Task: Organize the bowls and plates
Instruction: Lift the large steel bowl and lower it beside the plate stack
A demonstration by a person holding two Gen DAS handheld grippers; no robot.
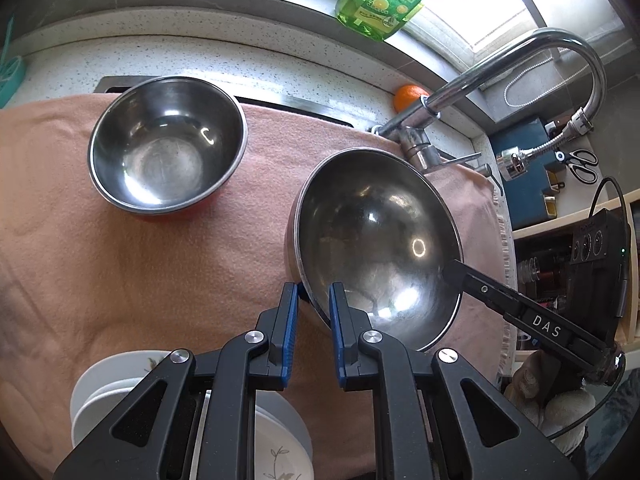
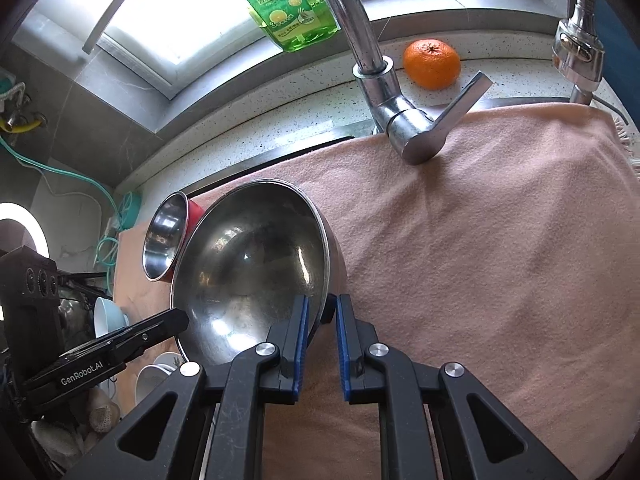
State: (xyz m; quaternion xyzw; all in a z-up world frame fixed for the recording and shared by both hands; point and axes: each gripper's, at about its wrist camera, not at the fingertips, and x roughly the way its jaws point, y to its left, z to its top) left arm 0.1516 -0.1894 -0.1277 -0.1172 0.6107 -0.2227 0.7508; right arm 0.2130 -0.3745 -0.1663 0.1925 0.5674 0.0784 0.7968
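On the left of the pink towel (image 1: pixel 168 280) that covers the table, the smaller steel bowl (image 1: pixel 166 146) with the red outside sits upright and open, with nothing touching it. Nearer the left wrist camera, at the lower left edge, a stack of white plates (image 1: pixel 280 432) with a leaf print lies partly hidden under the left gripper (image 1: pixel 314 300).

To the right of the small bowl, the large steel bowl (image 1: pixel 376 248) is held between both grippers and tilted, its open side facing the left wrist camera. The left gripper's fingers (image 1: pixel 289 320) are closed on its near left rim, one finger inside and one outside. The right gripper (image 2: pixel 322 312) has its fingers (image 2: pixel 300 332) clamped the same way on the opposite rim, so the bowl spans the gap between the two hands.

The relation that counts: the small bowl lies to the left of and beyond the large one, well apart, across open towel. If the bowls are to be nested, the smaller would need to go inside the larger, so I judge the large bowl has to be set down flat first; the left hand is the nearer one to the small bowl. The tap (image 2: pixel 404 120) stands behind the right rim, close enough to watch.
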